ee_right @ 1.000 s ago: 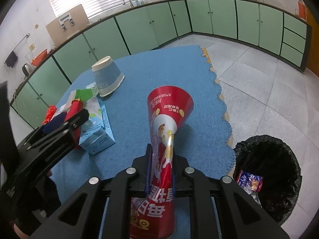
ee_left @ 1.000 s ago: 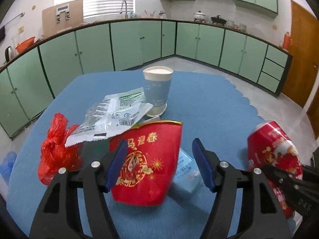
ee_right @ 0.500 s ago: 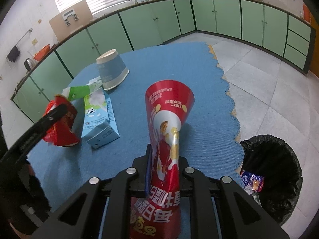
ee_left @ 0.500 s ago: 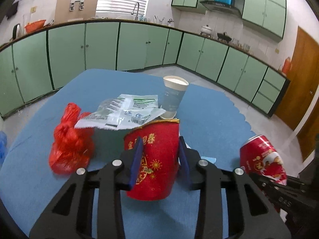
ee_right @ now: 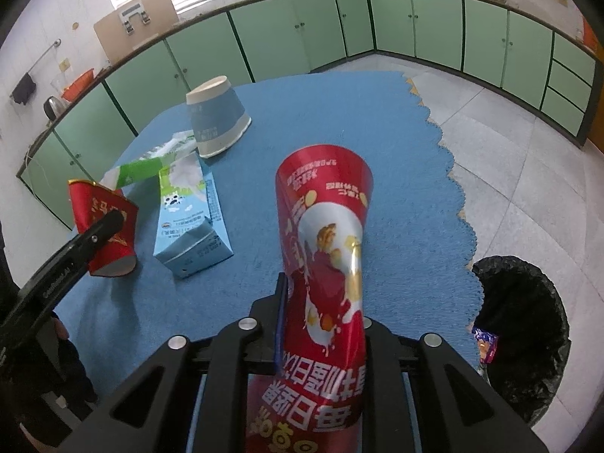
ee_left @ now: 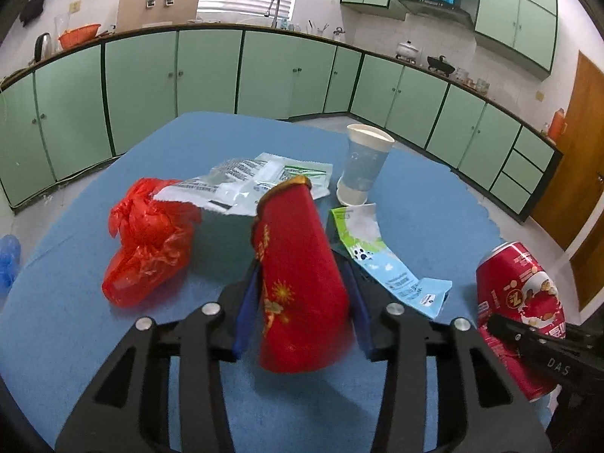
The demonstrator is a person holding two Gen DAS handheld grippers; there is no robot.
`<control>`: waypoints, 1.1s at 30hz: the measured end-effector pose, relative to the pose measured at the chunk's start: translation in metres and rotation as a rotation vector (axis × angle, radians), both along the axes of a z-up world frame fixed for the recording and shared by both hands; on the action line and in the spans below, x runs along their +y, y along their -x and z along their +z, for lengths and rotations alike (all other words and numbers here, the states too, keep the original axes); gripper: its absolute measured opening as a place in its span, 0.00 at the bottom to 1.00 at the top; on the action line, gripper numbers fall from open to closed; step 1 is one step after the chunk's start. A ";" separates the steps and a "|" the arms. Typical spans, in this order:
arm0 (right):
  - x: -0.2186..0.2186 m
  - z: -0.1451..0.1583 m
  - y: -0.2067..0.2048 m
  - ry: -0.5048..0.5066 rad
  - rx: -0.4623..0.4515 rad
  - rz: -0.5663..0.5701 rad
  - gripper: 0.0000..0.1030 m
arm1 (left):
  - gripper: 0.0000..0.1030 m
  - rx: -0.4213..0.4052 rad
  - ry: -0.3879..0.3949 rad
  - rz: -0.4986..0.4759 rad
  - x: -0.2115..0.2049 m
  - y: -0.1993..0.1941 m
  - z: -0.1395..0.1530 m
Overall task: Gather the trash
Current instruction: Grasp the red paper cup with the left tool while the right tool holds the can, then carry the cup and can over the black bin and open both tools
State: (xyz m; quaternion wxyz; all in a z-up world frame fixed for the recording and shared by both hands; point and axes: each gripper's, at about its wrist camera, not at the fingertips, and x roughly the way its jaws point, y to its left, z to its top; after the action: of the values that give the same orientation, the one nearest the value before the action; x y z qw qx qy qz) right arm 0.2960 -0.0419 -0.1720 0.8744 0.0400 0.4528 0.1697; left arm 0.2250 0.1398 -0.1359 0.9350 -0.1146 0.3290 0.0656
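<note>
The red paper cup [ee_left: 302,294] sits squeezed between the blue pads of the left gripper [ee_left: 300,315], lifted just off the blue table [ee_left: 75,339], though those jaws are easing apart a touch. The right gripper [ee_right: 324,324] pinches a crushed red snack tube [ee_right: 324,234]. Near it lie a milk carton [ee_right: 192,219], an upturned paper cup [ee_right: 217,117] and a red plastic bag [ee_left: 147,241]; the black-lined bin [ee_right: 528,339] stands on the floor beside the table.

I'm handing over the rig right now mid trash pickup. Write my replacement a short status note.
Left hand-held gripper: jaws opening slightly, pads on the red paper cup, lifted.
Right hand-held gripper: clamped on the crushed red snack can.
On the blue table: milk carton, upturned blue cup, clear wrappers, red plastic bag.
Bin on the floor already holds one wrapper.
Left: drop both held items in, then the rest.
</note>
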 end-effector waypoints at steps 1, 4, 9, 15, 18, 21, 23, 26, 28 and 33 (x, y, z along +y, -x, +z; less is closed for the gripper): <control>0.000 0.000 0.001 0.001 -0.003 0.004 0.16 | 0.37 -0.001 0.001 -0.002 0.000 0.001 0.000; 0.001 0.005 0.005 -0.011 -0.023 0.022 0.12 | 0.35 -0.010 0.023 -0.017 -0.001 0.006 0.000; 0.002 0.016 0.016 -0.002 -0.062 0.031 0.09 | 0.35 -0.043 0.046 -0.053 -0.005 0.019 0.013; -0.007 0.032 0.030 -0.018 -0.096 0.031 0.06 | 0.35 -0.071 0.047 -0.110 -0.020 0.039 0.026; -0.010 0.037 0.033 -0.020 -0.101 0.025 0.05 | 0.35 -0.076 0.047 -0.140 -0.029 0.047 0.030; -0.019 0.042 0.040 -0.044 -0.103 0.010 0.05 | 0.35 -0.085 0.040 -0.168 -0.041 0.051 0.034; -0.021 0.046 0.044 -0.039 -0.111 0.002 0.05 | 0.35 -0.093 0.036 -0.184 -0.050 0.051 0.036; -0.030 0.052 0.052 -0.042 -0.122 -0.015 0.05 | 0.35 -0.104 0.026 -0.212 -0.063 0.051 0.039; -0.036 0.057 0.055 -0.049 -0.129 -0.026 0.05 | 0.35 -0.110 0.022 -0.237 -0.073 0.051 0.040; -0.057 0.066 0.067 -0.057 -0.148 -0.064 0.05 | 0.35 -0.126 0.019 -0.296 -0.101 0.051 0.046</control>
State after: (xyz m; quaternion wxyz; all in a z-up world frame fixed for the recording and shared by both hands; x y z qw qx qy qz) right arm 0.2285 -0.0986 -0.1059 0.9090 0.0665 0.3803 0.1570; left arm 0.1745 0.0393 -0.0898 0.9521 -0.0776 0.2836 -0.0834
